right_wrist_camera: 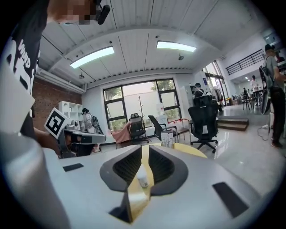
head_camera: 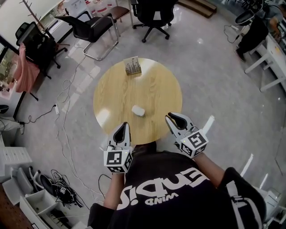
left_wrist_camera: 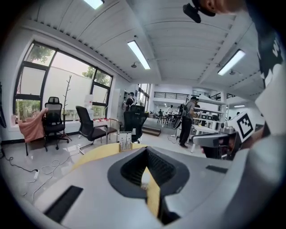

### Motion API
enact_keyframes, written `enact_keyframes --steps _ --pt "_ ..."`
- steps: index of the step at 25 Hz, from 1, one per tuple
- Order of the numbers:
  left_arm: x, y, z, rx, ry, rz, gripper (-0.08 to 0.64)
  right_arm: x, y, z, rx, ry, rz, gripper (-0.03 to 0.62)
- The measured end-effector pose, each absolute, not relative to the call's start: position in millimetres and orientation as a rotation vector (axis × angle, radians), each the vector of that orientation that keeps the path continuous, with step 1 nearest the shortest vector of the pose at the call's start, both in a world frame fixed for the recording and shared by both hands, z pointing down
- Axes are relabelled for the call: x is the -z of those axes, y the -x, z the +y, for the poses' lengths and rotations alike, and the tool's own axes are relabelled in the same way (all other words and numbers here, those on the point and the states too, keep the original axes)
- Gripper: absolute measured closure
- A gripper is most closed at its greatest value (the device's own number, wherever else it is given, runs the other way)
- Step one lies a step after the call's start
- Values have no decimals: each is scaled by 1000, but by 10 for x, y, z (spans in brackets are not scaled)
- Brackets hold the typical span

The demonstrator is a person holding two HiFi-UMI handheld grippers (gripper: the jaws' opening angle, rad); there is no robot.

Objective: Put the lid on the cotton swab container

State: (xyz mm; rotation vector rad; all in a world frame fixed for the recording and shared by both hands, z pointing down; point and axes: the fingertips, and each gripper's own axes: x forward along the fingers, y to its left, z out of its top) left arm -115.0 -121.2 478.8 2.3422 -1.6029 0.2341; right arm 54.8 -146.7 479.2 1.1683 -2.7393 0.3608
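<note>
Two tongs — left tongs (head_camera: 124, 125) together, right tongs (head_camera: 170, 117) barely apart | one lid (head_camera: 138, 110) | one container (head_camera: 132, 66) | one table (head_camera: 158, 87)

A round wooden table (head_camera: 156, 89) fills the centre. Beyond it stand a black swivel chair (head_camera: 154, 13) at 12 o'clock and a black cantilever chair (head_camera: 91, 27) at 11. Pink cloth (head_camera: 24, 74) hangs at 10, and a power strip (head_camera: 56, 108) lies on the floor at 9.

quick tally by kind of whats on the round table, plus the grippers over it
cotton swab container: 1
white lid: 1
grippers: 2 (left gripper, right gripper)
total: 4
</note>
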Motion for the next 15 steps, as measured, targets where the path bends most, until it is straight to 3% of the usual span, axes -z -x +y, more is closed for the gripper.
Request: enact_keyframes --steps 5,15 --pt "-4802 1113 -1196 -207 -2350 -1622 549 -4838 -577 -1498 -336 -1209 -2727 584" --pt "-4820 1089 -1179 -183 -2336 -1635 549 -4921 -551 -1494 -308 -1198 -2709 589"
